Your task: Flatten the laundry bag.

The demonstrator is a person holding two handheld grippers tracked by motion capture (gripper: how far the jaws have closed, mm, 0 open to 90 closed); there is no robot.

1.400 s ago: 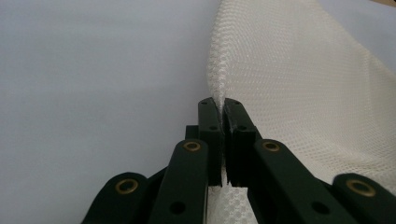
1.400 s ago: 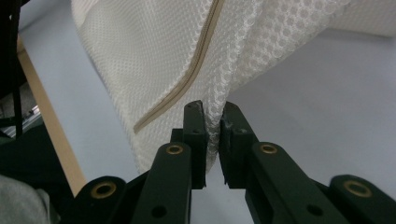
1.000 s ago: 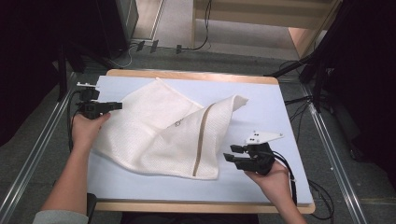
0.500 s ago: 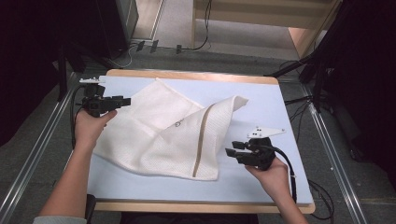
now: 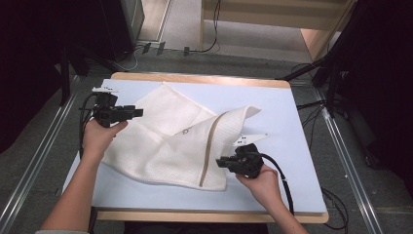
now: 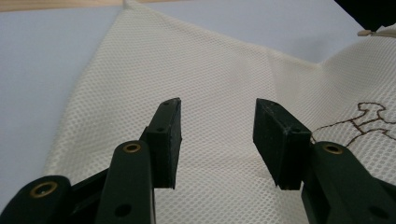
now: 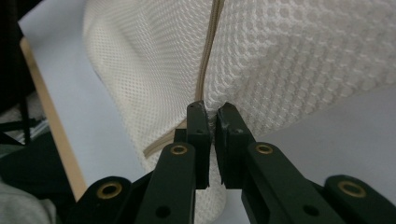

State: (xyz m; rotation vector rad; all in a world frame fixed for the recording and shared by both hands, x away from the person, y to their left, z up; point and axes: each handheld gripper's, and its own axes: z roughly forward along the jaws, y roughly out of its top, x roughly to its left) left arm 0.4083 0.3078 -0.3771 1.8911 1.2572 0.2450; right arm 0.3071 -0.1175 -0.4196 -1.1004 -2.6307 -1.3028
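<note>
A white mesh bag (image 5: 170, 141) is pinched at its near-right corner by the right gripper (image 7: 211, 122), whose jaws have just closed on it for folding; the left gripper (image 6: 217, 135), jaws just widened and empty, is held over the bag near the surface's (image 5: 292, 126) left edge.

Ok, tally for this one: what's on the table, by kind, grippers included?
White mesh laundry bag: 1
Black two-jaw grippers: 2, the left gripper open above the mesh, the right gripper just closed on the bag's edge by the zipper
Total: 3

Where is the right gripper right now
In the high view the right gripper is at the table's near right, jaws pinched on the white mesh bag at its edge, beside the beige zipper.
</note>
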